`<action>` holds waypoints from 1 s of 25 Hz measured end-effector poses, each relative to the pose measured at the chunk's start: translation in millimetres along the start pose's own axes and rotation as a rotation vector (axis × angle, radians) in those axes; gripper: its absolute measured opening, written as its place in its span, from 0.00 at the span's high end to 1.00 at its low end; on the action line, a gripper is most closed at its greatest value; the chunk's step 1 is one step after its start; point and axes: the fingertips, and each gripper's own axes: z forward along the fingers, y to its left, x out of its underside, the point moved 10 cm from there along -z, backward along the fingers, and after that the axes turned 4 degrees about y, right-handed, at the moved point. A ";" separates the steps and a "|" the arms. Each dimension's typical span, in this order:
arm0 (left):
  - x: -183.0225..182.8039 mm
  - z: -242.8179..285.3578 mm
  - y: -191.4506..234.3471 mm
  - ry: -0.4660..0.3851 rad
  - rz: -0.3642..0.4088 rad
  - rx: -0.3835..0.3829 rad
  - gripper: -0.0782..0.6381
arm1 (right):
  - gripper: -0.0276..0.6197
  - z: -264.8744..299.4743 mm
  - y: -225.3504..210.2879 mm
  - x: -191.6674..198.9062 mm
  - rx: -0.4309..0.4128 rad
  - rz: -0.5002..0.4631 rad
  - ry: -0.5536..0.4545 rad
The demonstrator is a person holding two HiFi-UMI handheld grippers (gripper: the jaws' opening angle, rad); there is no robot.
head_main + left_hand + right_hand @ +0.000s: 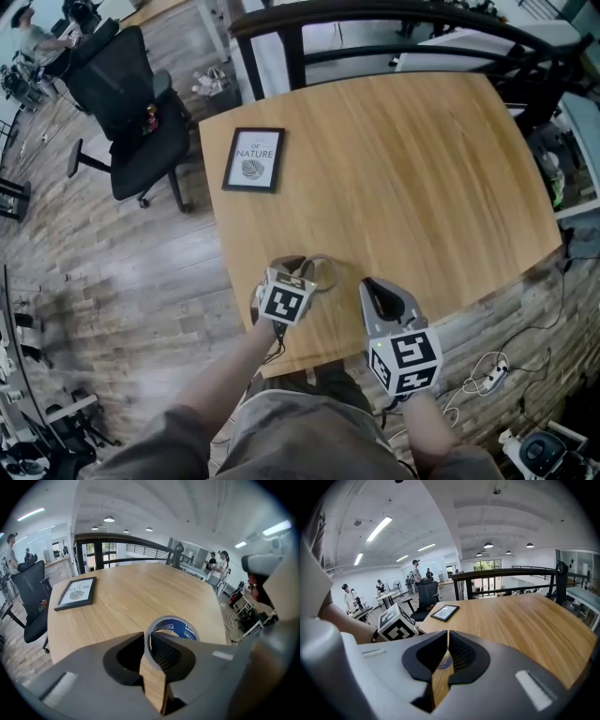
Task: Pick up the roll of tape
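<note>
Pale wood grain covers the counter (403, 169), which has a rounded outline and stands on a plank floor (112, 281) below a dark railing (375, 19). Near the counter's near edge, in front of the person, sits the roll of tape (180, 627): a grey ring with a blue printed inner face, lying flat on the wood. The left gripper (296, 267) points steeply down at it. In the left gripper view its jaws stand nearly together, one inside the ring and one outside, and they pinch the roll's near wall between their ribbed pads. The roll looks to be resting on the counter. The right gripper (371, 285) lies just beside it to the right, apart from the roll and angled down toward the wood. Its jaws are closed to a thin slit with nothing held between them, and only bare counter shows through the gap. Farther back on the counter's left side lies a black framed picture (254, 159), well apart from both grippers. A black office chair (131, 112) stands on the floor off the counter's left edge.
</note>
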 end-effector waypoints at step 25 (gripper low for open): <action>-77.7 -296.1 -8.6 -0.649 0.172 -0.160 0.83 | 0.92 -160.2 64.0 -130.8 0.062 -0.172 -0.500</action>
